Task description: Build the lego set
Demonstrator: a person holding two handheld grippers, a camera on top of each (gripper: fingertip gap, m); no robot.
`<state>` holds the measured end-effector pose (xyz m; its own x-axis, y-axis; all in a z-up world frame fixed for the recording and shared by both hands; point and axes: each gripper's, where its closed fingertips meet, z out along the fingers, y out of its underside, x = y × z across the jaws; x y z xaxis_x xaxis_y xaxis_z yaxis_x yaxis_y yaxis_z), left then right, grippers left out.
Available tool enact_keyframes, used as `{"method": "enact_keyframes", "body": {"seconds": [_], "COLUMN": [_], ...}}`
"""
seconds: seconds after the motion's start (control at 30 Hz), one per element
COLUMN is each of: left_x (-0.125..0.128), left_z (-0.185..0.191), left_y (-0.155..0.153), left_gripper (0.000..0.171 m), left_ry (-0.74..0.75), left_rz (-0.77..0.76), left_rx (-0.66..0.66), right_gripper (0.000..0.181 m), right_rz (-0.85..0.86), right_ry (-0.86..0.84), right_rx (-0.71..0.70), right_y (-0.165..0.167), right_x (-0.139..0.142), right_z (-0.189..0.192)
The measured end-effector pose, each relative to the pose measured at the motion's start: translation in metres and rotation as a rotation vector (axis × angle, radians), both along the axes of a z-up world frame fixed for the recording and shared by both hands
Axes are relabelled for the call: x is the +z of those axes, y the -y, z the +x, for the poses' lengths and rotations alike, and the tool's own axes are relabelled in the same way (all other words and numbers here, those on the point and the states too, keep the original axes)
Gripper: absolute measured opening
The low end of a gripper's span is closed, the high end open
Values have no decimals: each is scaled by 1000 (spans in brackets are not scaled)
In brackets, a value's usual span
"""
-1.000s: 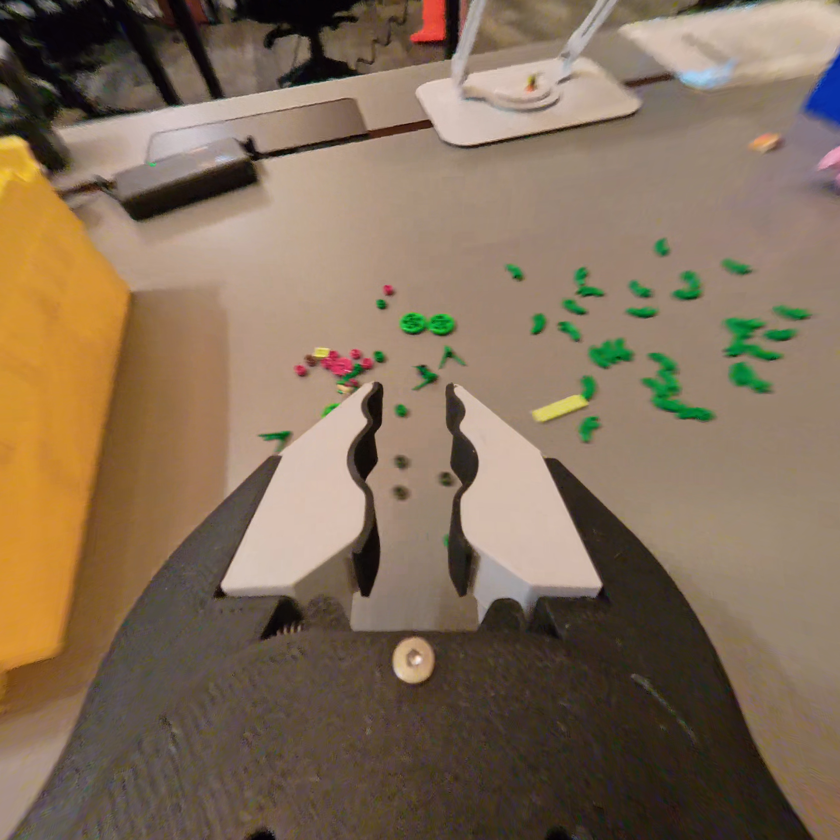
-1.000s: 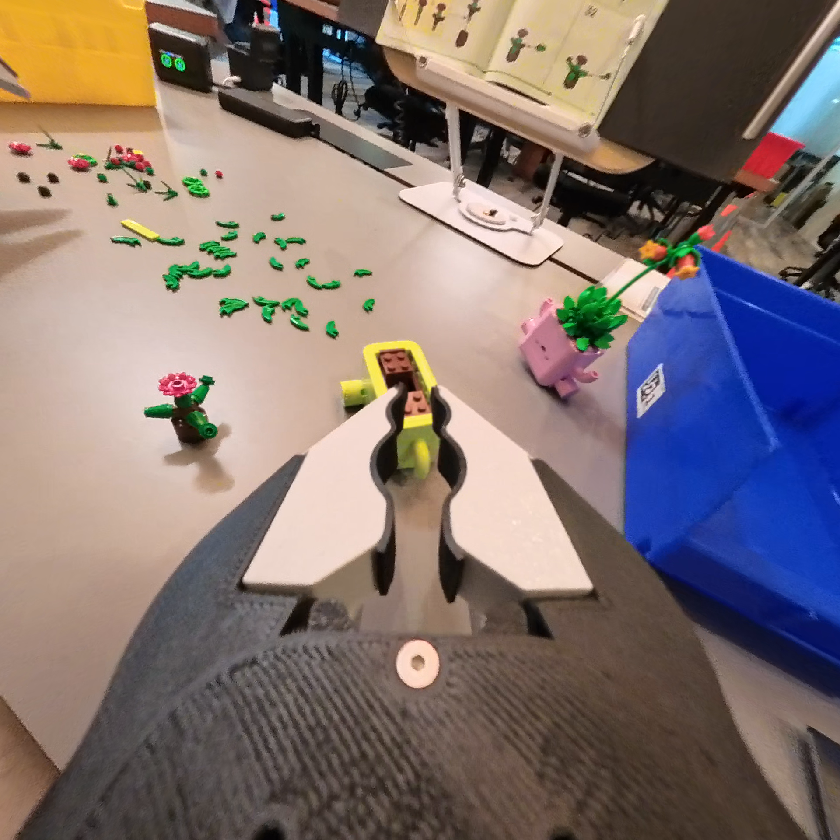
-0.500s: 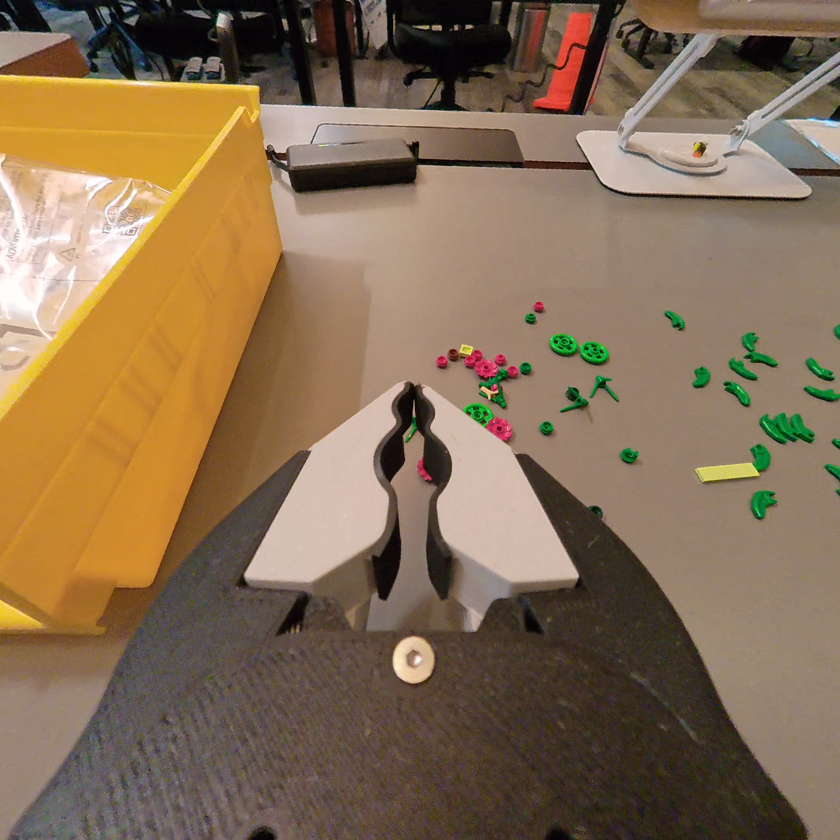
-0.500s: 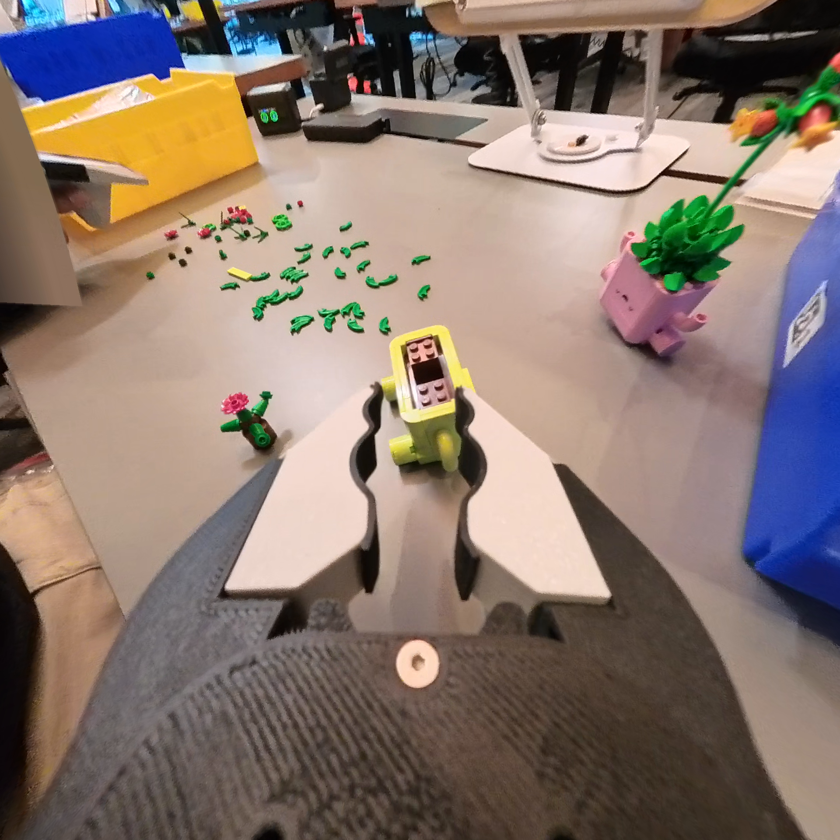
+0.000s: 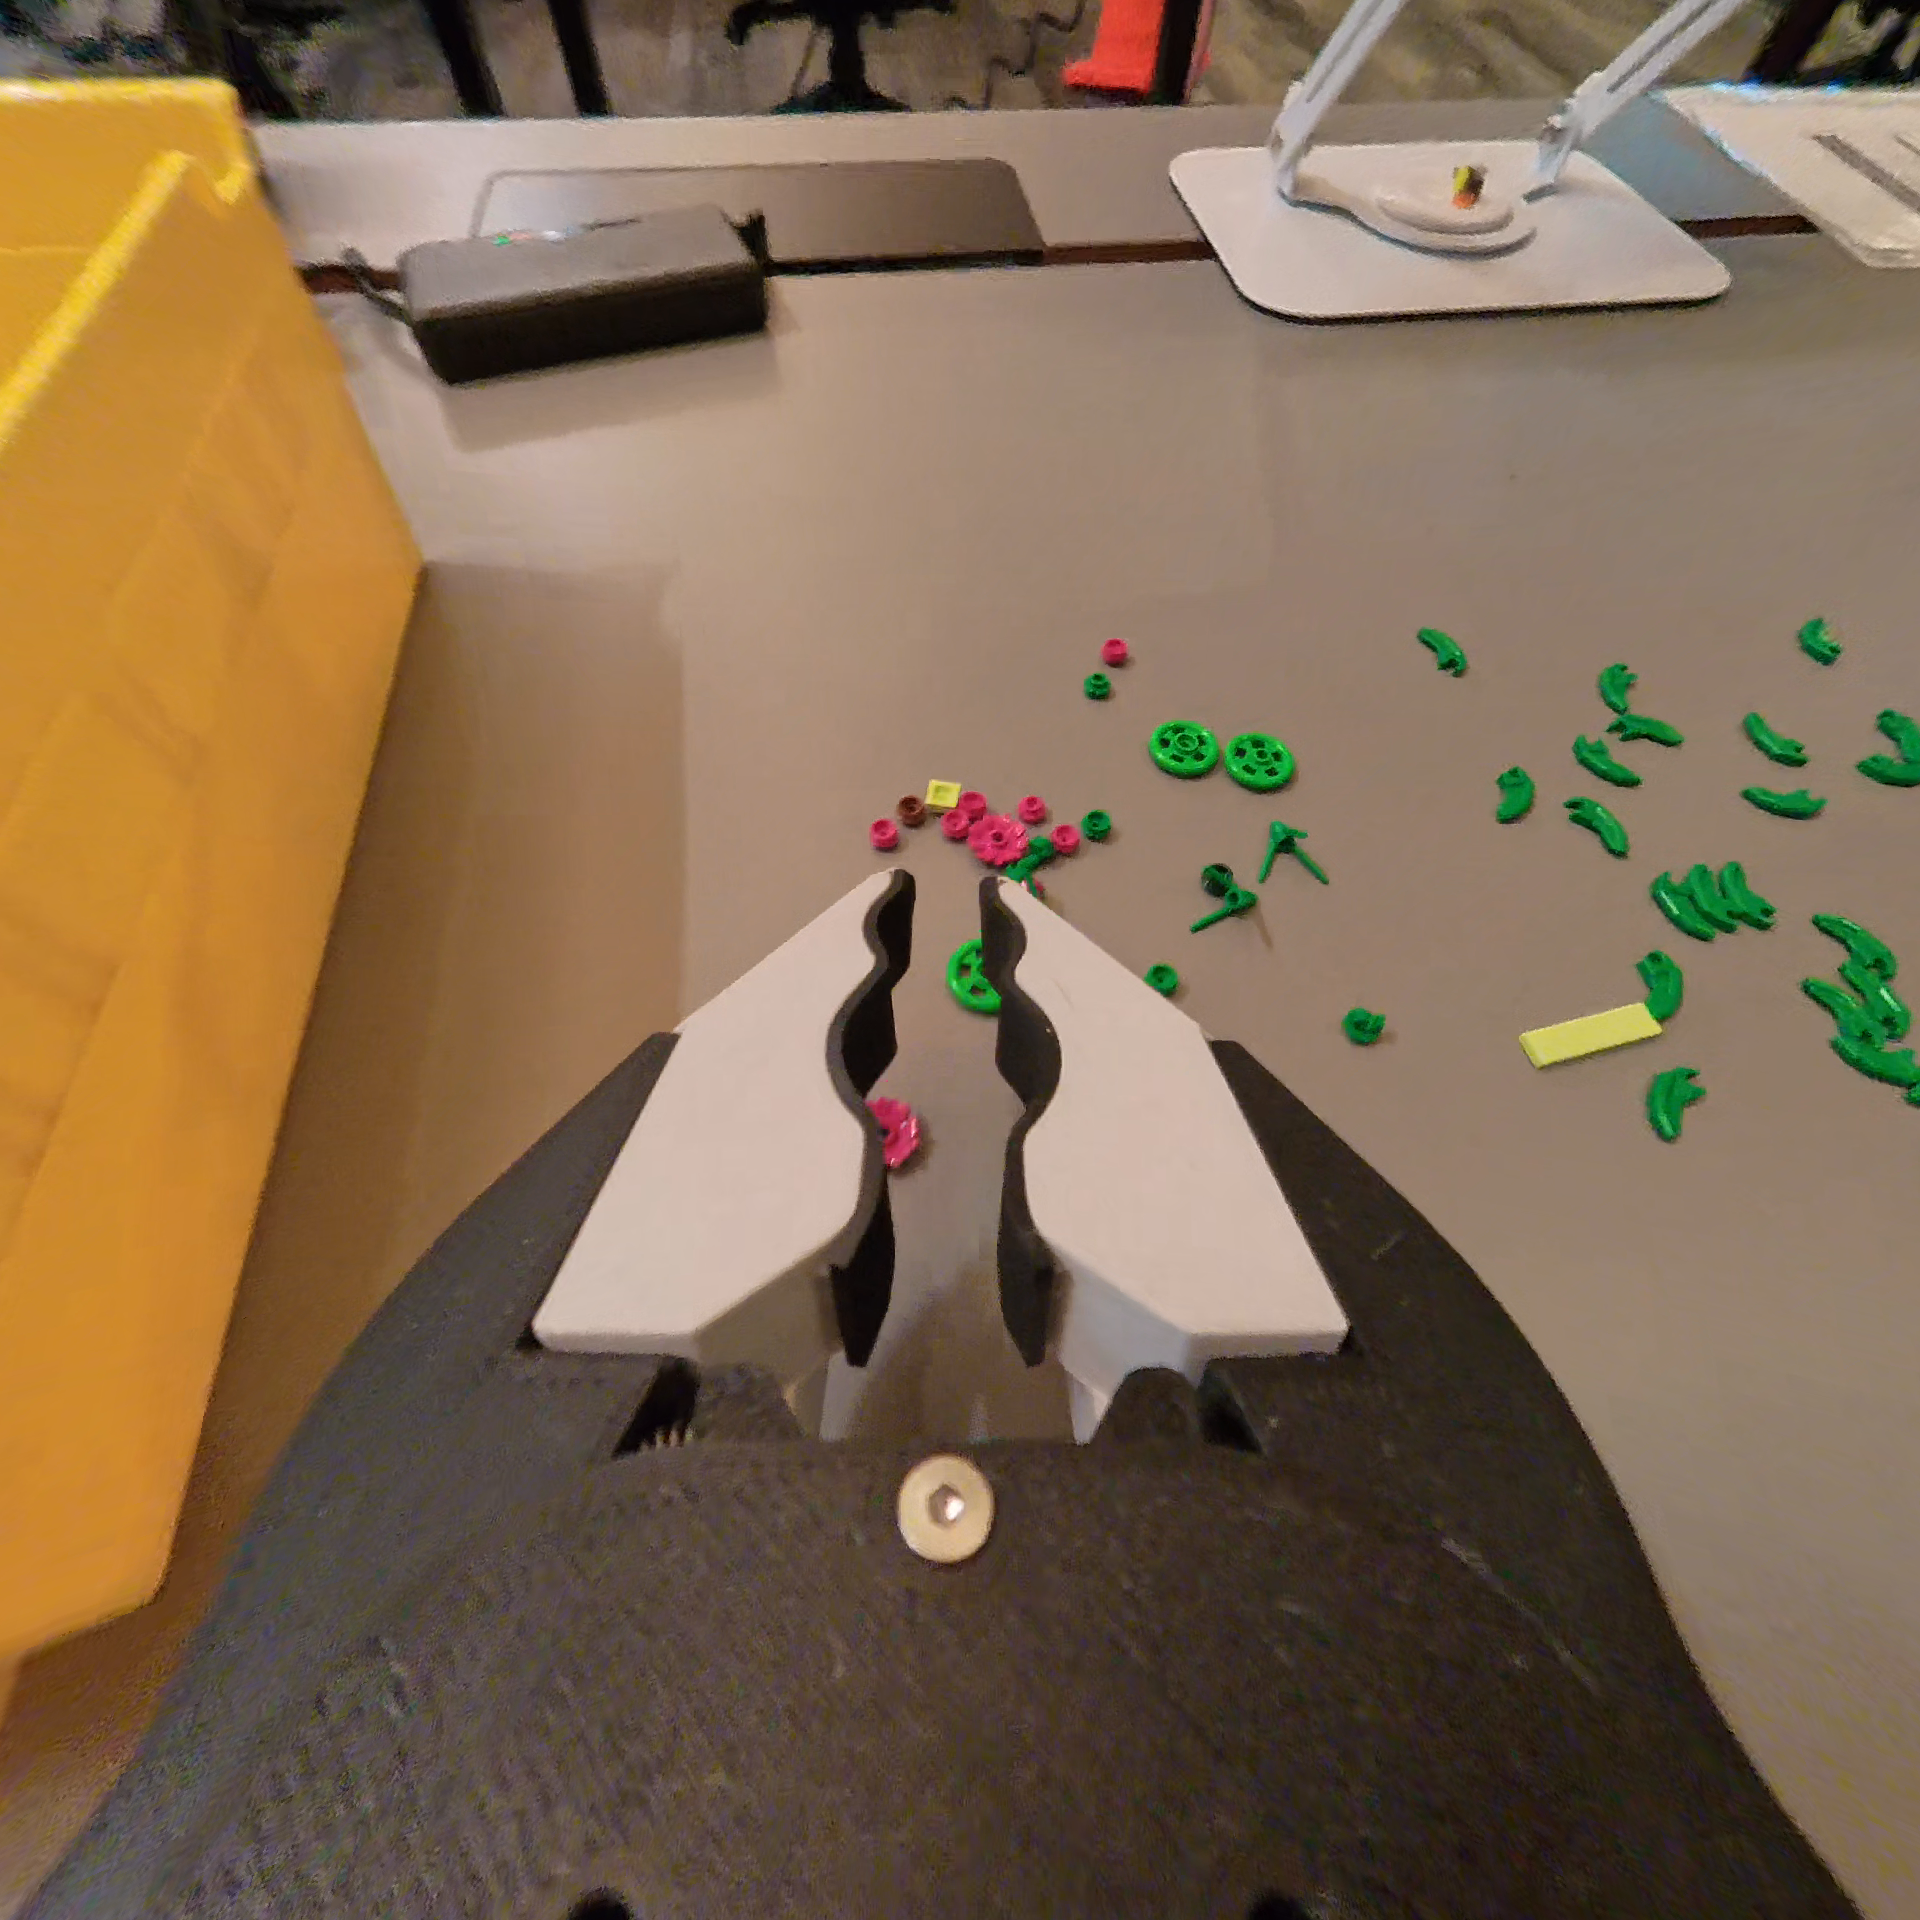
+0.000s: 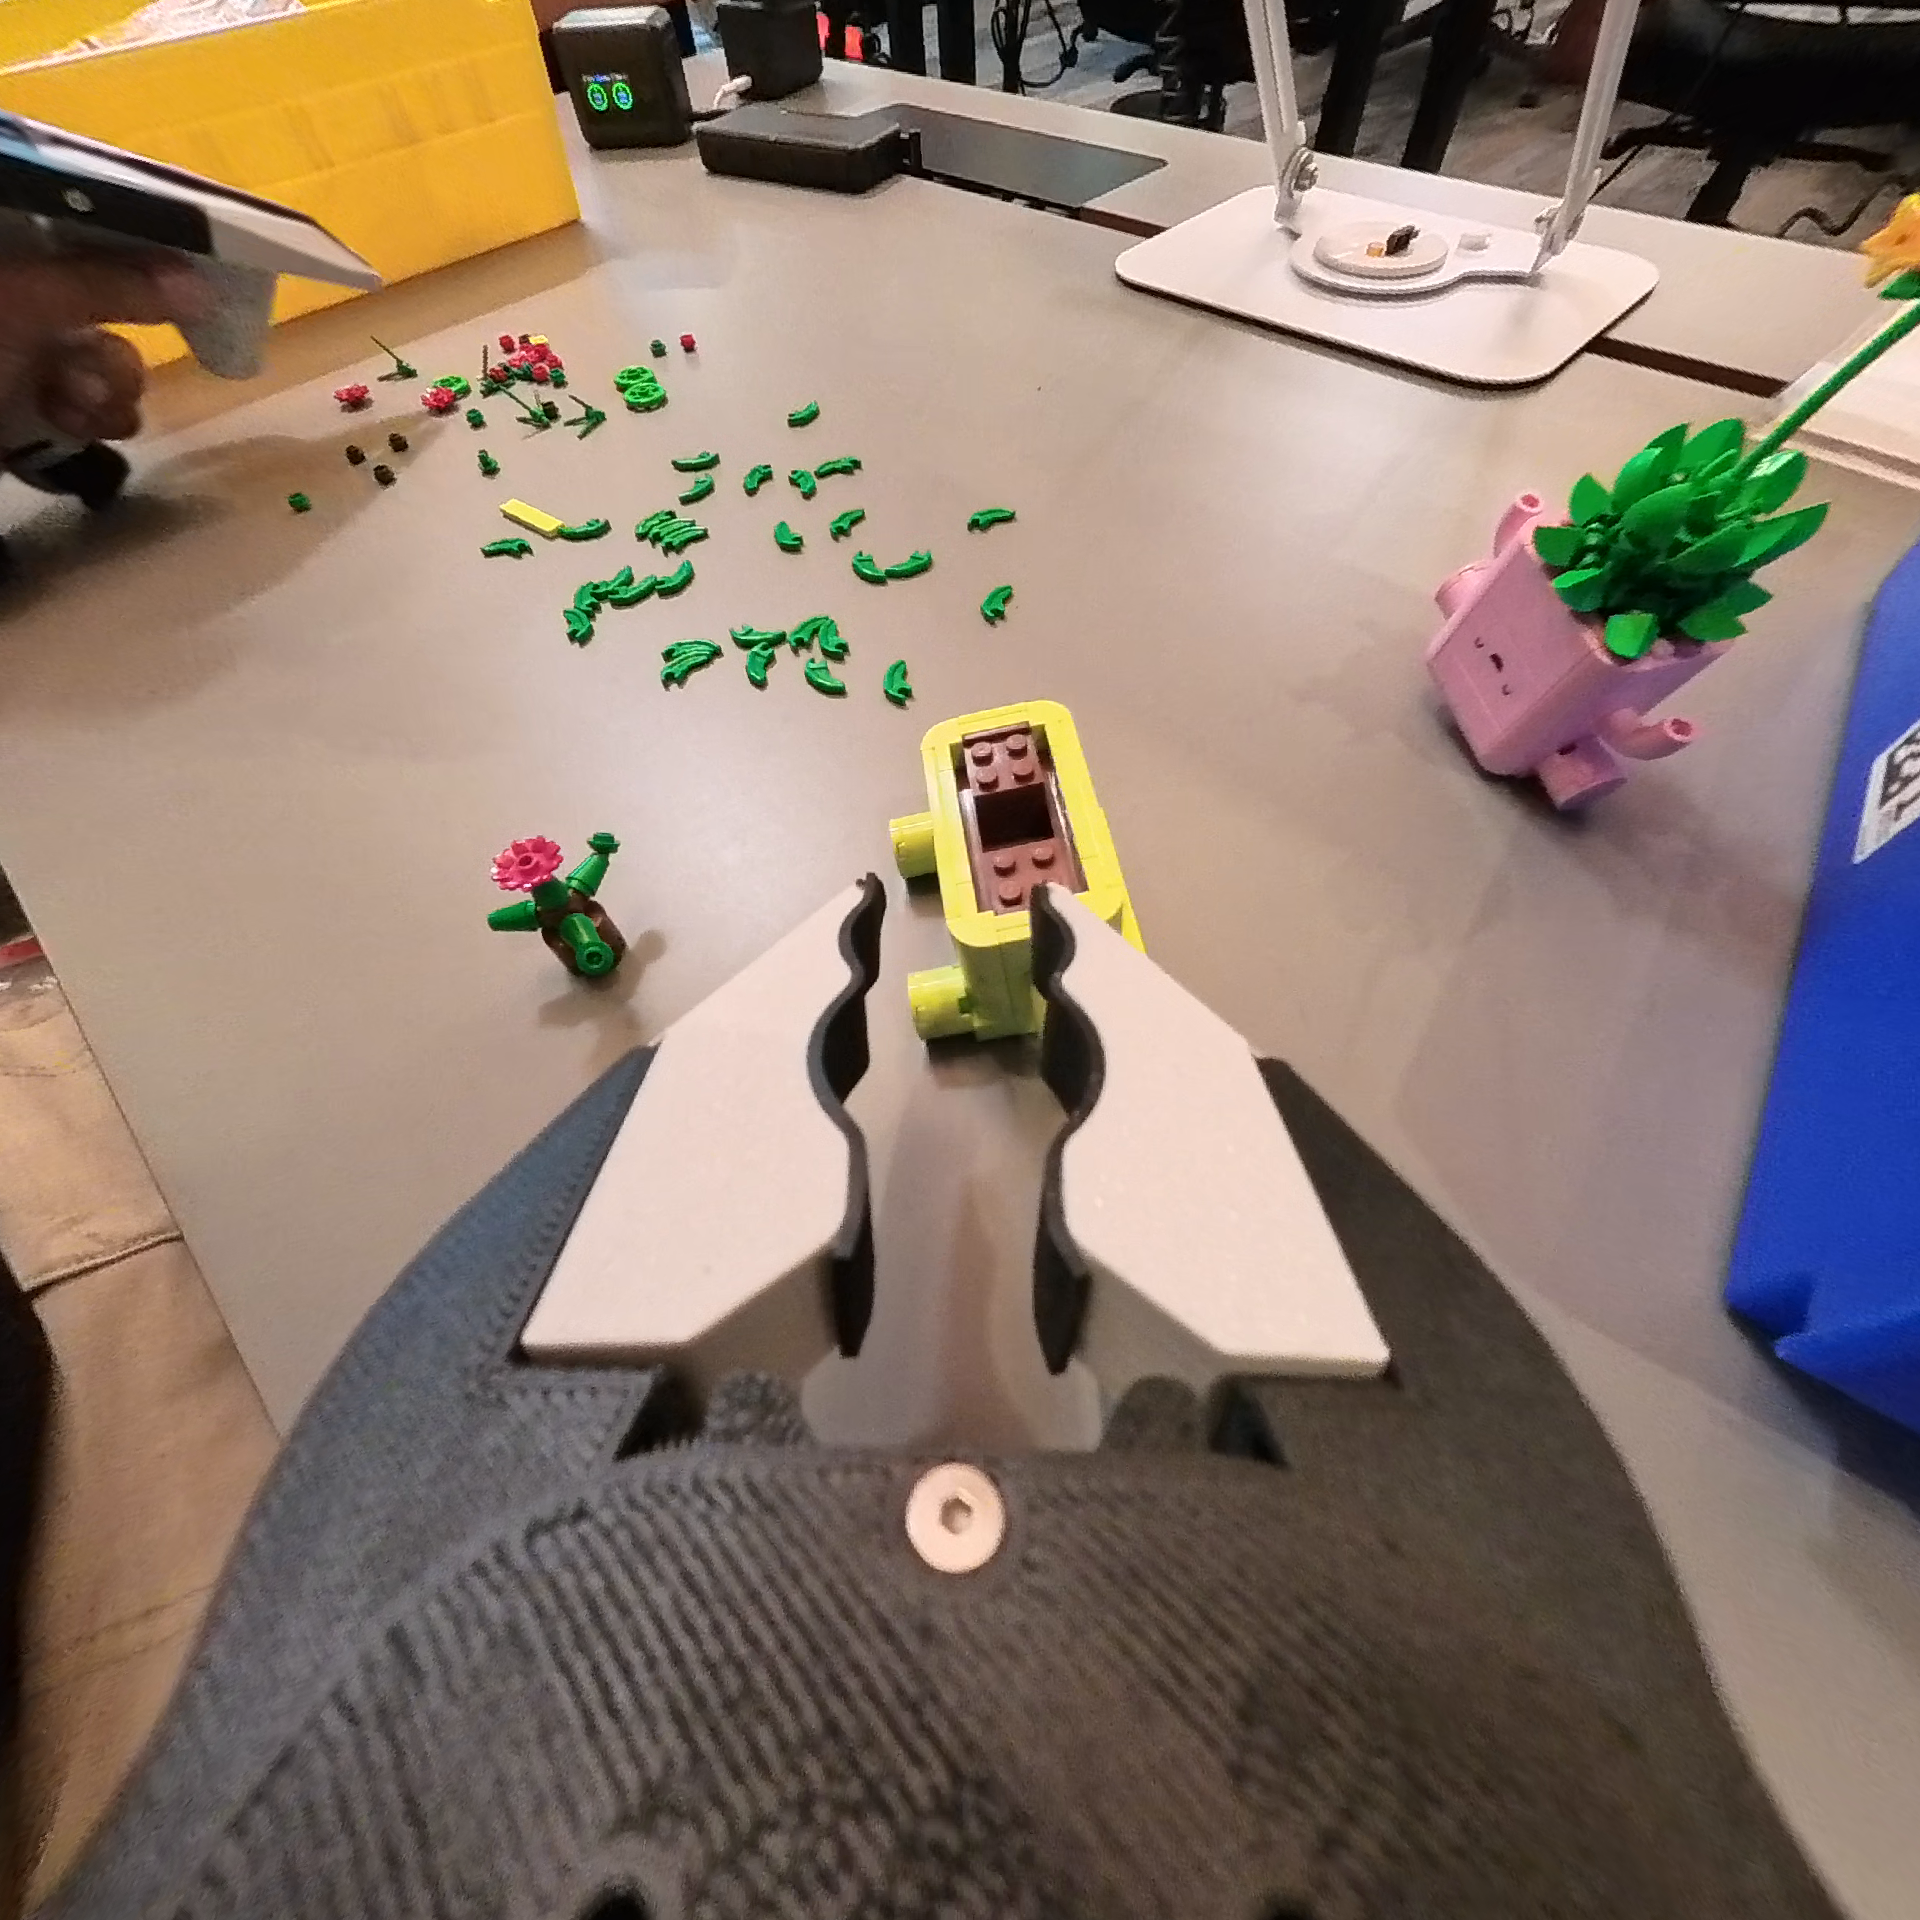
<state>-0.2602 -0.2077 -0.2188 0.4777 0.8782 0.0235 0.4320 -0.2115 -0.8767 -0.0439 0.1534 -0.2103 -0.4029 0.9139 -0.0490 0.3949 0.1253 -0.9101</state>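
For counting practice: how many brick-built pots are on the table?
2: a lime pot by the right gripper; a pink, leafy pot farther right, near the blue bin. None seems hidden.

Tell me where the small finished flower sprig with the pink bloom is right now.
In the right wrist view, the flower sprig stands alone on the grey table, left of the lime-green planter and nearer the camera than the scattered green leaves.

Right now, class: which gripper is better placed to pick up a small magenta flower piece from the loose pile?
Left. The left gripper hangs open right over the pile, a magenta flower piece showing between its fingers. The right gripper is open by the lime-green brick pot, well away from that pile.
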Motion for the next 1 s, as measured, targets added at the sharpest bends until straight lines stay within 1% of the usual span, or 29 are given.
{"method": "enact_keyframes", "body": {"seconds": [0.1,0.17,0.27,0.4,0.47,0.53,0.63,0.77,0.83,1.0], "left_x": [-16,-24,-28,-36,-39,-35,-26,-27,-29,-35], "left_z": [-14,-20,-22,-16,-14,-15,-20,-21,-19,-14], "left_y": [-7,-10,-14,-23,-25,-24,-16,-15,-18,-26], "left_gripper": [12,13,13,16,17,18,17,16,16,13], "left_ry": [89,121,123,176,199,186,174,241,255,241], "left_rz": [-54,-107,-147,-157,-156,-130,-33,68,60,-55], "left_rx": [-21,-24,-44,-116,-139,-129,-83,-92,-118,-163], "right_gripper": [26,26,26,25,25,25,25,25,24,24], "right_rz": [-1,0,-1,-2,0,1,0,0,0,0], "right_ry": [3,2,-1,2,5,4,5,5,5,6], "right_rx": [10,13,13,16,19,19,19,21,21,22], "right_y": [1,2,2,2,3,3,3,3,3,3], "right_x": [0,0,0,0,-1,-1,-1,-1,-1,-1], "right_z": [0,1,1,1,1,1,1,1,1,1]}}
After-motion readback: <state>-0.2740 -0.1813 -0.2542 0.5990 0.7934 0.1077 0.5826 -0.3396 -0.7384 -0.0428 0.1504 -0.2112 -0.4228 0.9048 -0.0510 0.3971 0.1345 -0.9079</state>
